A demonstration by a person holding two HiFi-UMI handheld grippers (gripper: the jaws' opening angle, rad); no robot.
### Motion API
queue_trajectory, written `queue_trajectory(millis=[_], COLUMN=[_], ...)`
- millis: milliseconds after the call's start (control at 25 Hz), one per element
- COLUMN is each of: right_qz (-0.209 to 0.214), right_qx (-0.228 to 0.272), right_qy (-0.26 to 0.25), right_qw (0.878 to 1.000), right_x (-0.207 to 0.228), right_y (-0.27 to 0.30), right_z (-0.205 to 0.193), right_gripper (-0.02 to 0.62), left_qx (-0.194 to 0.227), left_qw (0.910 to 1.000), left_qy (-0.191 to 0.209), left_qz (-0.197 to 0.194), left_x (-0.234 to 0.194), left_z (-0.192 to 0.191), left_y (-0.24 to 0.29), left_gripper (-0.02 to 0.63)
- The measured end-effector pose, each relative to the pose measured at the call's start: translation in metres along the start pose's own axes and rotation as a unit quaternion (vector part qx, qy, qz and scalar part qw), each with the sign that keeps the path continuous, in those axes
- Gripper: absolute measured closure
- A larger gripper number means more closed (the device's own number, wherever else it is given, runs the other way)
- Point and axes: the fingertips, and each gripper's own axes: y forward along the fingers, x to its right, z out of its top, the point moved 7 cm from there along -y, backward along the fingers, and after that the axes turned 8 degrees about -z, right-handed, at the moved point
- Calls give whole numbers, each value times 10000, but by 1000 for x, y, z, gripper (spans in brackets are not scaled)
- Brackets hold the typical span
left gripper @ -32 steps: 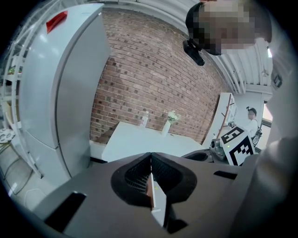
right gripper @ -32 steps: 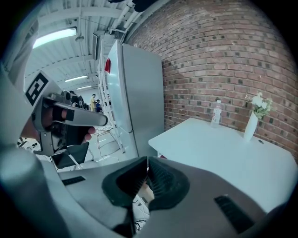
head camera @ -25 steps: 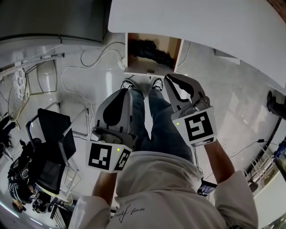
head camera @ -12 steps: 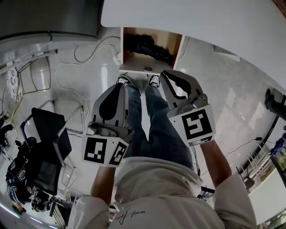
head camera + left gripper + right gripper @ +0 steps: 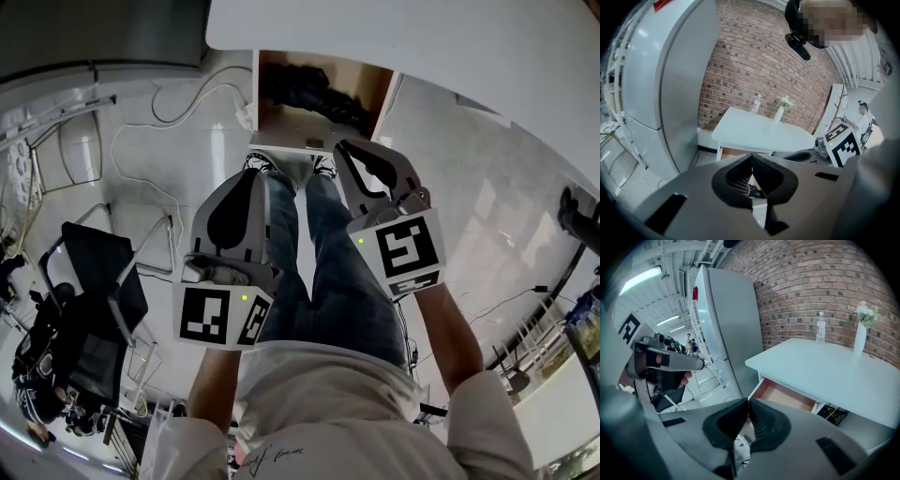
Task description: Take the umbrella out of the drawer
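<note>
A black folded umbrella [image 5: 314, 94] lies in the open wooden drawer [image 5: 385, 89] under the white table [image 5: 469, 56]. Both grippers hang in front of the person's legs, short of the drawer. My left gripper [image 5: 255, 178] is shut with nothing between its jaws and sits lower left of the drawer front. My right gripper [image 5: 345, 150] is also shut and empty, with its tip just below the drawer's front edge. In the right gripper view the drawer [image 5: 785, 397] shows its wooden inside beyond the closed gripper [image 5: 747, 404]. In the left gripper view the gripper [image 5: 751, 159] is closed too.
A grey fridge [image 5: 103, 33] stands left of the table. A black chair [image 5: 103, 281] and loose white cables [image 5: 141, 141] lie on the floor at left. A bottle [image 5: 820, 327] and a white vase [image 5: 860, 336] stand on the tabletop.
Both grippers have sunk a little and kept shut. The drawer and table edge look slightly nearer in the head view.
</note>
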Motion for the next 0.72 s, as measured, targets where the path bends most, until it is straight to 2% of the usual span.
queue_trajectory(millis=[240,640,720], right_qz=[-17,-245,-315], right_qx=[-132,-272,-321], right_qy=[80,62,85], right_qw=[9999,9993,9990], right_x=[0,12,18], right_y=[16,42,49], right_z=[-13,-35,-39], right_gripper=[577,575,553], left_qx=[-32,-211,-195], left_qw=[10000,9996,9996], left_qy=[-41,-87,-107], left_qz=[-79,163,149], left_x=[-5,-20,-20], left_z=[-10,-35,-36], left_y=[7,24,27], left_gripper=[589,589,589])
